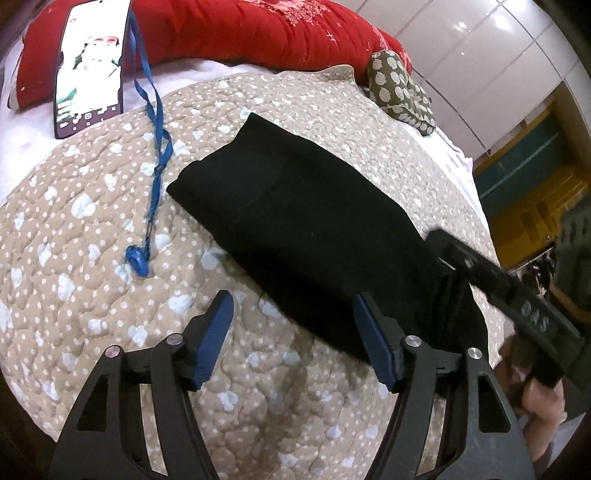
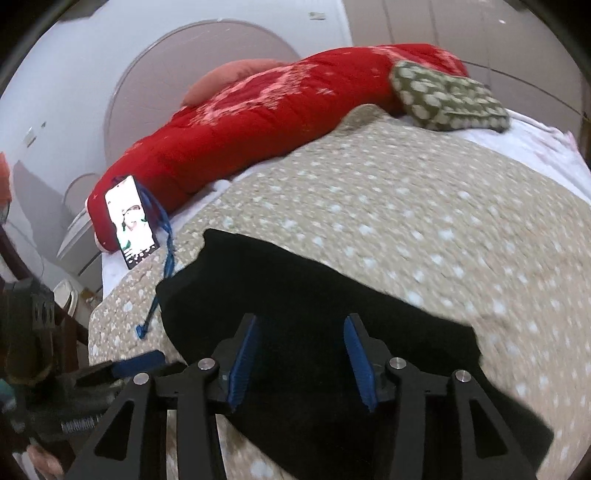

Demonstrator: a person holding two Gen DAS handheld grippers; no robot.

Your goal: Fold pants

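Black pants (image 1: 310,221) lie folded into a long flat slab on the beige dotted quilt (image 1: 92,221). My left gripper (image 1: 291,306) is open and empty, just above the quilt at the pants' near edge, its right finger over the cloth. In the right wrist view the pants (image 2: 295,291) fill the lower middle. My right gripper (image 2: 301,328) is open and empty, hovering over the pants. The right gripper's body also shows in the left wrist view (image 1: 517,295) at the pants' right end.
A phone (image 1: 90,66) with a lit screen leans on a red quilted blanket (image 1: 258,33) at the back. A blue lanyard (image 1: 155,166) trails from it beside the pants. A green dotted cushion (image 1: 400,88) lies at the back right. The bed edge drops off on the right.
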